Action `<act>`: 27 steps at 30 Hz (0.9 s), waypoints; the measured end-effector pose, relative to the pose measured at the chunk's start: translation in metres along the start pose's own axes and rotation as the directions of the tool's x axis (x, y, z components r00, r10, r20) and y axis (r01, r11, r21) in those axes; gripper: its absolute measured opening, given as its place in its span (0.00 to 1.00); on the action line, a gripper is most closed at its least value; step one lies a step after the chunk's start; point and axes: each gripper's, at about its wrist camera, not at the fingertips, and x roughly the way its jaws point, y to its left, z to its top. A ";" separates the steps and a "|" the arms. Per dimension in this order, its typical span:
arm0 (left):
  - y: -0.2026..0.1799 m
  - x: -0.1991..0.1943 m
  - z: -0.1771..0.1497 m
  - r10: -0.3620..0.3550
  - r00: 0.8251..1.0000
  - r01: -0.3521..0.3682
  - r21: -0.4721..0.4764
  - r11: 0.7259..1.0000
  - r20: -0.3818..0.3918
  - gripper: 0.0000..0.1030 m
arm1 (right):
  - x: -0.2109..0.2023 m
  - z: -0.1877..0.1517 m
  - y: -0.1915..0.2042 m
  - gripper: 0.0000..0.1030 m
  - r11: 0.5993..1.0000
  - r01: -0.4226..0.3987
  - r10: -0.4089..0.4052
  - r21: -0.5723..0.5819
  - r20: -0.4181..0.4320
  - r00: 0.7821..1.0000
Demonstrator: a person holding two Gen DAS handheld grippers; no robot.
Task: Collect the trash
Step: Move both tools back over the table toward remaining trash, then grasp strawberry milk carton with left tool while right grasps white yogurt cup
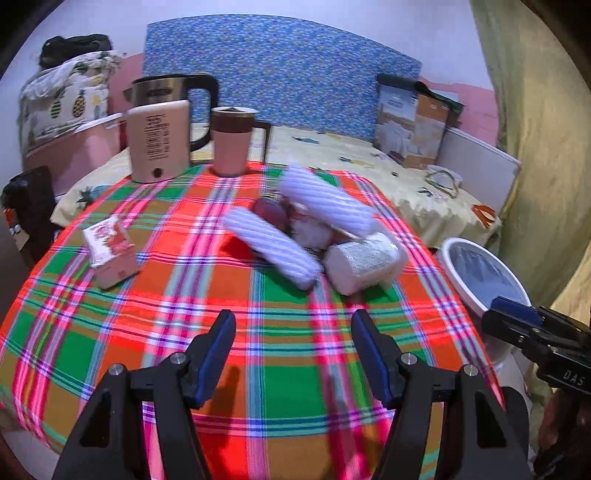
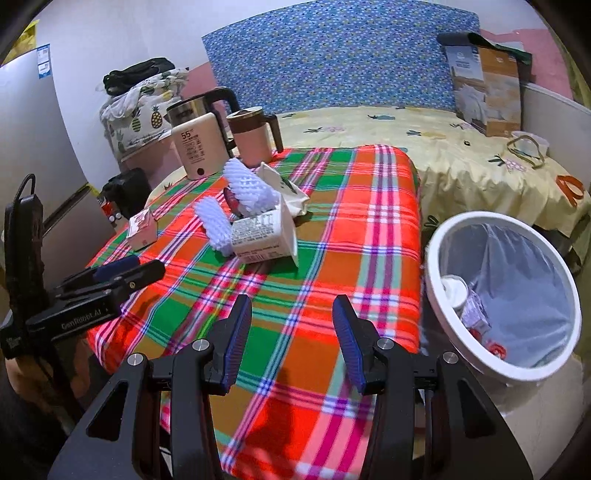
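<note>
Two foam fruit sleeves (image 1: 271, 245) on table (image 1: 110, 332): featherlight, squashy, springy; pinch mid-length. Carton (image 1: 364, 264) stiffer, crushable. Left tongs (image 1: 291, 349), right tongs (image 2: 291, 328) both apart, empty

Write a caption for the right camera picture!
Open right tool over plaid tablecloth, white bin beside.

1. A plaid-covered table (image 1: 110, 332) stands near.
2. Behind it lies a bed (image 2: 461, 158) with a yellow sheet.
3. A blue patterned headboard (image 1: 280, 74) leans on the far wall (image 1: 258, 14), white above, pink below.
4. A curtain (image 1: 535, 147) hangs at right.
5. A fridge (image 2: 26, 147) stands at left.
</note>
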 end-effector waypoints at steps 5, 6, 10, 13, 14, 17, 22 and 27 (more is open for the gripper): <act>0.027 0.000 0.006 0.062 0.998 -0.062 -0.047 0.997 0.009 0.65 | 0.010 0.006 0.010 0.51 1.000 0.000 -0.001 -0.026 -0.007 1.000; 0.031 0.001 0.007 0.074 0.997 -0.074 -0.054 0.996 0.011 0.65 | 0.013 0.007 0.012 0.55 1.000 -0.001 0.000 -0.030 -0.011 1.000; 0.055 0.003 0.010 0.118 0.993 -0.116 -0.096 0.989 0.013 0.66 | 0.020 0.012 0.017 0.57 0.999 -0.002 0.001 -0.049 -0.019 1.000; 0.075 0.006 0.013 0.162 0.987 -0.159 -0.134 0.978 0.013 0.68 | 0.025 0.015 0.023 0.57 0.998 0.002 -0.003 -0.070 -0.020 1.000; 0.082 0.007 0.014 0.179 0.984 -0.175 -0.150 0.973 0.013 0.69 | 0.026 0.017 0.025 0.57 0.997 0.003 -0.004 -0.077 -0.019 1.000; 0.098 0.010 0.017 0.221 0.975 -0.214 -0.184 0.959 0.015 0.72 | 0.033 0.020 0.029 0.57 0.996 0.001 -0.002 -0.086 -0.015 1.000; 0.121 0.021 0.025 0.278 0.961 -0.269 -0.234 0.934 0.003 0.74 | 0.044 0.026 0.035 0.59 0.995 0.009 -0.011 -0.098 -0.012 1.000; 0.132 0.040 0.033 0.311 0.950 -0.307 -0.246 0.919 -0.022 0.76 | 0.054 0.030 0.036 0.60 0.995 0.022 -0.024 -0.095 -0.016 1.000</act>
